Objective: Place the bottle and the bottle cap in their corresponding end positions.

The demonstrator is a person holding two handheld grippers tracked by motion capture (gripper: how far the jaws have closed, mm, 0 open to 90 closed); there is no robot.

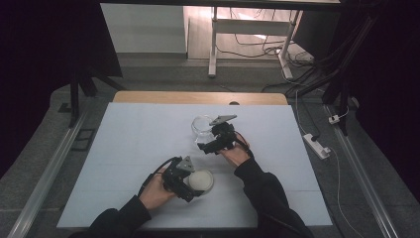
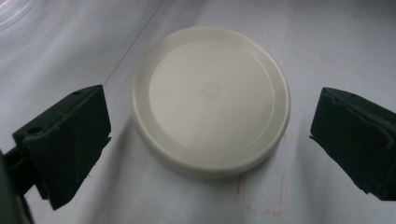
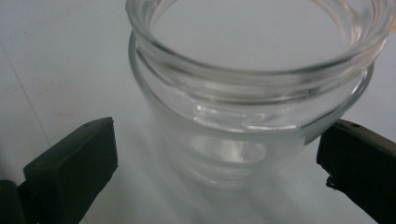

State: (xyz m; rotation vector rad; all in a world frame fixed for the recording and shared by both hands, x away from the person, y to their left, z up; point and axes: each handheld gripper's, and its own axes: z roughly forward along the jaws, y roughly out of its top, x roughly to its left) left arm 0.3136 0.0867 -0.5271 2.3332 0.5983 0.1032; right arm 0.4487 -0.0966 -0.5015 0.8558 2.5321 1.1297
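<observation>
- The left gripper (image 1: 194, 191) was at about 7 o'clock from the middle of the white table (image 1: 129, 148), held in the person's left hand (image 1: 156, 192)
- Its jaws stood wide open, one on each side of a cream round lid (image 2: 211, 100), and they gripped nothing; in the left gripper view there was a clear gap between each jaw and the lid's rim
- The lid (image 1: 202, 180) lay flat on the table, top side up, near the front edge
- The right gripper (image 1: 207, 143) was near the middle of the table, held in the person's right hand (image 1: 235, 154)
- Its jaws were also spread wide, on both sides of a clear glass jar (image 3: 247, 93); the right jaw was very close to the glass, but I cannot tell whether it touched, and the left jaw was apart from it
- The jar (image 1: 201, 127) stood upright with an open mouth, at about 12 o'clock from the lid and well apart from it
</observation>
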